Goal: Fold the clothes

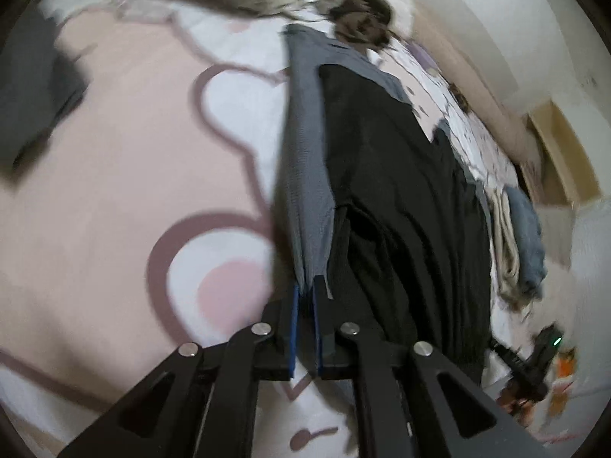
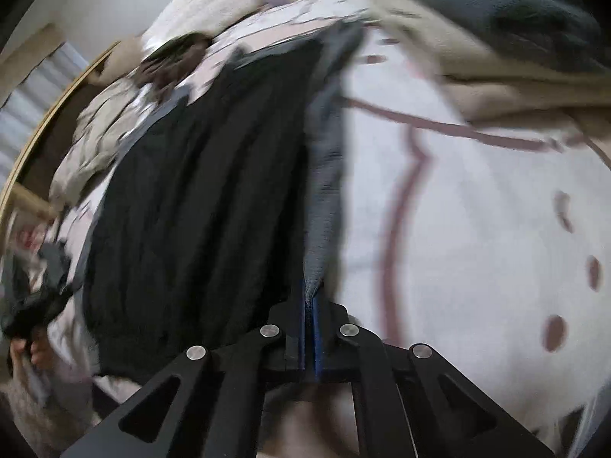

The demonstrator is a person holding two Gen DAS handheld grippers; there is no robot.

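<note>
Surface: bed w/ pink-white printed sheet (image 1: 126, 175)
On it: black garment (image 1: 401, 198), grey garment (image 1: 305, 160), folded stack (image 1: 519, 240) nr edge

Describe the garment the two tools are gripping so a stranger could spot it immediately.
On the pink-and-white cartoon bedsheet, find the long dark pile of clothing. Along its edge runs a grey ribbed garment, pinched by the left tool and right tool. It is paler and more textured than the black garment beside it.

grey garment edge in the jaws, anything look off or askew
Nothing stands out. Both grippers, left and right, are shut on the grey garment, whose edge runs taut beside the black garment on the pink bedspread.
</note>
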